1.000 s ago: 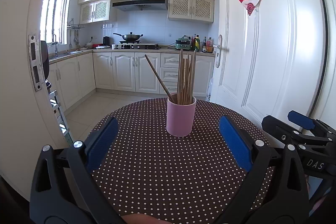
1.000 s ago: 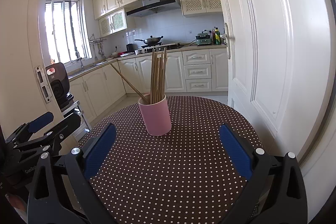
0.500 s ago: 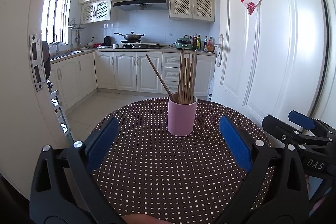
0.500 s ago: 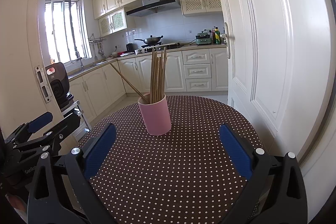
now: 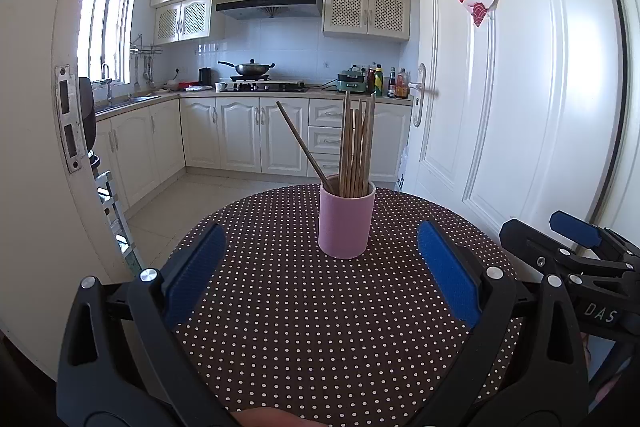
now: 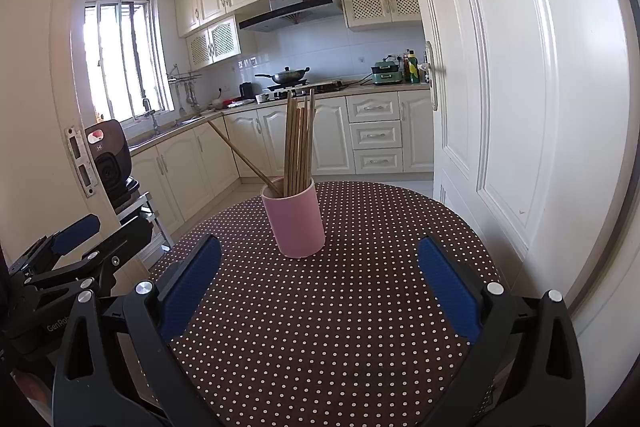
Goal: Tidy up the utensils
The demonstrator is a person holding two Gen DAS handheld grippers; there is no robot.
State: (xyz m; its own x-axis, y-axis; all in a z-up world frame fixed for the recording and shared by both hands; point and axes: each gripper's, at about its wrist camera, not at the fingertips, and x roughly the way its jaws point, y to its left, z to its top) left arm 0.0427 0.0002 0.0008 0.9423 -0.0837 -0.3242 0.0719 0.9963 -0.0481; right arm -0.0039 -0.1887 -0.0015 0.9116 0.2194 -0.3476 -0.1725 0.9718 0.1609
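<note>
Both the left tongs (image 5: pixel 320 267) and right tongs (image 6: pixel 320 275) are spread wide, empty, held level just above the worktop (image 5: pixel 320 327). The pink cup (image 5: pixel 347 221) of chopsticks (image 5: pixel 356 143) stands upright at twelve o'clock, one chopstick leaning toward ten.

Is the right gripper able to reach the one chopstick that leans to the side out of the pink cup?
Probably yes. The right gripper is open and empty, and only bare dotted tablecloth lies between it and the pink cup. The leaning chopstick stands apart from the upright bundle.
</note>
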